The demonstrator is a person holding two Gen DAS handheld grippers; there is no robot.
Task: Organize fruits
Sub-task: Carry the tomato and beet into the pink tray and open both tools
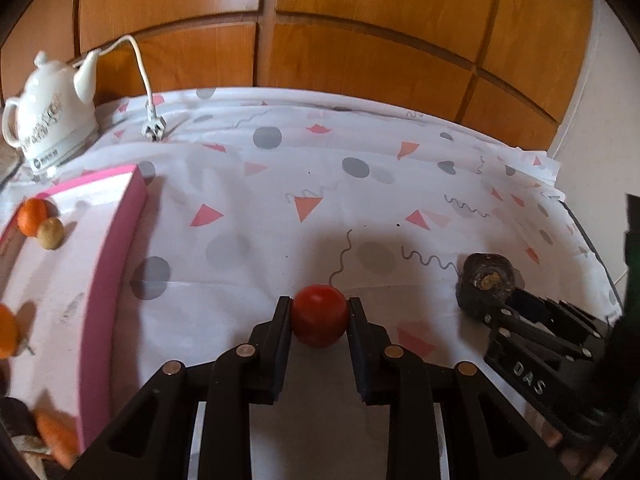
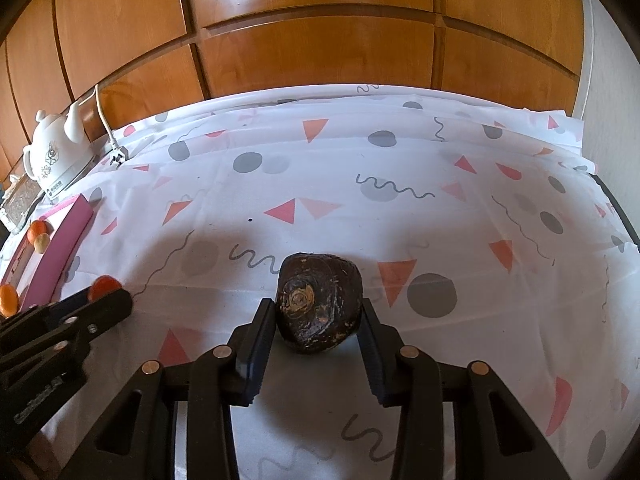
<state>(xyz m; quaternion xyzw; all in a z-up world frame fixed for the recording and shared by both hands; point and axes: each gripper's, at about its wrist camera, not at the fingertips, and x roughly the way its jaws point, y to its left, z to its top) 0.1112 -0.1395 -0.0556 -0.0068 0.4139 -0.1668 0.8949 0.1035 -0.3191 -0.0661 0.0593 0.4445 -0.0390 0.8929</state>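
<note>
A round red fruit sits between the pads of my left gripper, which is shut on it over the patterned tablecloth. From the right wrist view the same fruit peeks out beyond the left gripper at the left edge. A dark brown, rough-skinned fruit is clamped between the pads of my right gripper. In the left wrist view that dark fruit shows at the tip of the right gripper.
A pink-rimmed box lies to the left, holding an orange, a small brownish fruit and another orange. A white kettle and its plug stand at the back left. Wooden cabinet doors rise behind the table.
</note>
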